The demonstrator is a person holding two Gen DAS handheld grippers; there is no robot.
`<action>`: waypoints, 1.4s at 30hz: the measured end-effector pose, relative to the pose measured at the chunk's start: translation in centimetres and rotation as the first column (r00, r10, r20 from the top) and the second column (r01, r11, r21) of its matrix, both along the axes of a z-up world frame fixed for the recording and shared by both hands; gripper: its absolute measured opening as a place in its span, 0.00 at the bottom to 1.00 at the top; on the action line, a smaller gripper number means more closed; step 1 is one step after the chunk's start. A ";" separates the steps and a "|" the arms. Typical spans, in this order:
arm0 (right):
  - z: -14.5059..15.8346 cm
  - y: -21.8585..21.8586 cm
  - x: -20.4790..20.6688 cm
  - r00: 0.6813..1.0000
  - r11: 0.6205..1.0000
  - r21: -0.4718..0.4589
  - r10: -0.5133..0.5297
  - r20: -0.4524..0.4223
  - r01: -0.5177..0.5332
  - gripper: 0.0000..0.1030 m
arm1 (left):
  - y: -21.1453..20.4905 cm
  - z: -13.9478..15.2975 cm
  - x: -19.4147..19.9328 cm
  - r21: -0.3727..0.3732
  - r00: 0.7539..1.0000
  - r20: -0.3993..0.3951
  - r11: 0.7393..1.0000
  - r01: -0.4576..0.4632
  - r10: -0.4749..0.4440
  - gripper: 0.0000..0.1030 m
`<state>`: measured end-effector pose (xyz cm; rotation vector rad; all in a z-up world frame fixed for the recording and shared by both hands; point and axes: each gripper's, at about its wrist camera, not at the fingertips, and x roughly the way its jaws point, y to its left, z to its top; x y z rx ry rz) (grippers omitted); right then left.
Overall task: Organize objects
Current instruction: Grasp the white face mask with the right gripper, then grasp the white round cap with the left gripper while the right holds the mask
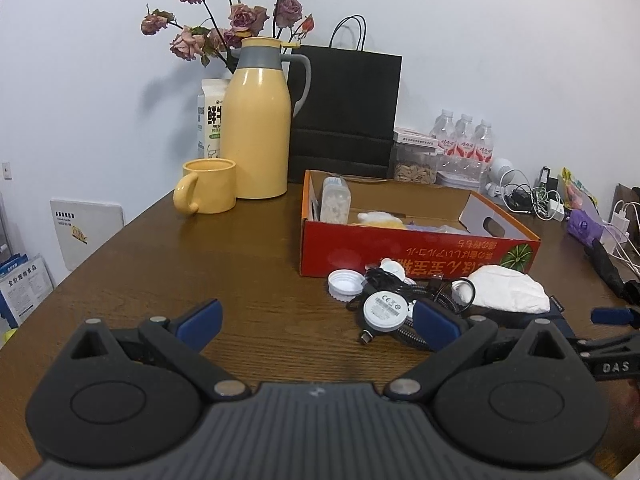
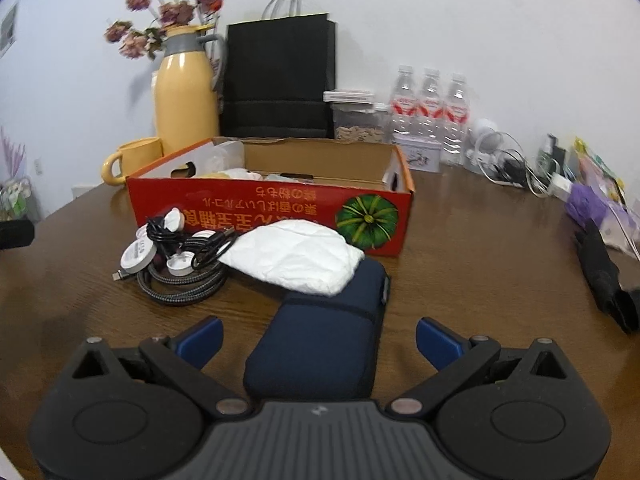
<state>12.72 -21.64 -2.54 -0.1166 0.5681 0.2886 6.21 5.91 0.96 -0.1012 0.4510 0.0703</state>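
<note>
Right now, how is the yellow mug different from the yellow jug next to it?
The mug is short and wide; the jug is tall and narrows at the top. The mug is open on top; the jug has a lid and a grey collar. The mug's handle is yellow, the jug's grey. Both are yellow and stand upright on the table.

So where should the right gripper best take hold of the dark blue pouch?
Probably across its near end, coming straight forward: the dark blue pouch lies lengthwise between the open right gripper fingers, while the white crumpled bag rests on its far end.
</note>
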 end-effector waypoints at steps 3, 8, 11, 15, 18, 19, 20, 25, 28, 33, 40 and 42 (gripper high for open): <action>0.0 0.7 2.1 0.999 0.998 -0.048 0.041 -0.006 -0.041 1.00 | 0.0 0.0 0.1 0.002 1.000 -0.005 1.000 -0.003 0.003 1.00; -0.2 1.6 6.1 0.992 0.987 -0.102 0.124 -0.029 -0.127 1.00 | 0.3 -0.1 0.2 0.004 1.000 -0.012 1.000 -0.010 0.010 1.00; -0.3 2.0 8.2 0.977 0.972 -0.107 0.201 -0.071 -0.208 1.00 | 0.5 -0.3 0.4 0.005 1.000 -0.024 1.000 -0.017 0.017 1.00; -0.5 2.4 9.9 0.955 0.954 -0.093 0.276 -0.105 -0.285 1.00 | 0.8 -0.5 0.6 0.003 0.999 -0.038 1.000 -0.026 0.027 1.00; -0.9 2.4 10.6 0.946 0.947 -0.077 0.303 -0.120 -0.313 0.99 | 0.9 -0.7 0.7 0.003 0.999 -0.044 0.999 -0.032 0.032 1.00; -1.1 2.5 10.8 0.945 0.947 -0.075 0.303 -0.122 -0.313 0.96 | 0.9 -0.7 0.8 0.003 0.998 -0.045 0.999 -0.033 0.033 1.00; -1.2 2.4 10.8 0.944 0.946 -0.066 0.307 -0.121 -0.316 0.94 | 0.9 -0.7 0.8 0.003 0.998 -0.047 0.999 -0.032 0.032 1.00; -1.0 1.5 10.1 0.948 0.951 -0.004 0.309 -0.076 -0.310 0.80 | 0.8 -0.9 1.1 0.005 0.998 -0.055 0.999 -0.032 0.032 1.00; -0.6 0.9 9.5 0.952 0.953 0.016 0.302 -0.050 -0.302 0.75 | 0.7 -1.1 1.3 0.006 0.998 -0.062 0.999 -0.031 0.032 1.00; -0.2 0.3 8.3 0.957 0.957 0.035 0.289 -0.015 -0.288 0.66 | 0.4 -1.4 2.0 0.003 0.997 -0.075 1.000 -0.027 0.027 1.00; -0.2 0.0 6.8 0.968 0.968 0.046 0.247 0.037 -0.248 0.65 | -0.4 -2.2 3.8 0.006 0.995 -0.103 1.000 -0.009 0.010 1.00; -0.2 -0.2 6.4 0.972 0.971 0.049 0.230 0.053 -0.233 0.65 | -0.8 -2.4 4.4 0.005 0.994 -0.109 1.000 -0.002 0.003 1.00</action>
